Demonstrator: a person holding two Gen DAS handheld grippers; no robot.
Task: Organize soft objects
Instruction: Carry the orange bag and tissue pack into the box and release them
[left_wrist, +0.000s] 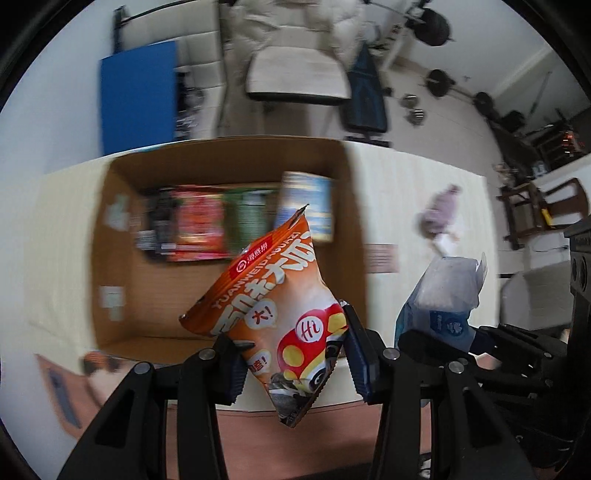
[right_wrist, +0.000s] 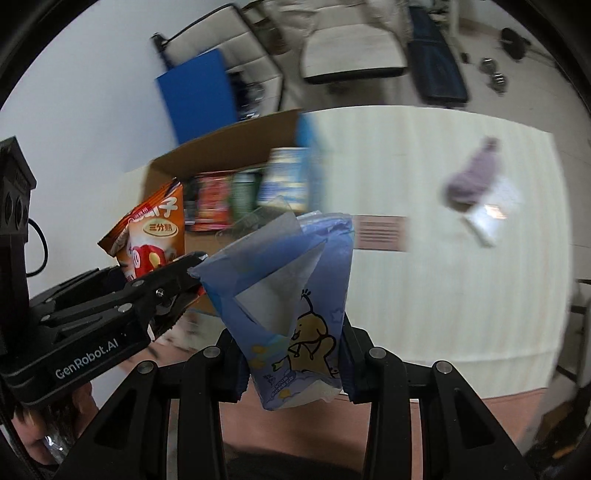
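My left gripper (left_wrist: 295, 360) is shut on an orange snack bag (left_wrist: 284, 314), held up above the near edge of an open cardboard box (left_wrist: 122, 206). My right gripper (right_wrist: 293, 363) is shut on a blue tissue pack (right_wrist: 295, 295) with a yellow duck print. In the left wrist view the tissue pack (left_wrist: 443, 295) hangs at the right, in the right gripper's black fingers. The orange bag (right_wrist: 155, 236) and the left gripper (right_wrist: 177, 273) show at the left of the right wrist view. Several packets (left_wrist: 207, 221) stand in a row along the box's far wall.
The box stands on a cream-covered table (right_wrist: 461, 295). A purple soft object (right_wrist: 476, 173) lies beside a clear wrapper (right_wrist: 491, 214) on the table's far right. A chair (left_wrist: 295, 77), a blue board (left_wrist: 136, 96) and weights (left_wrist: 439, 81) stand on the floor beyond.
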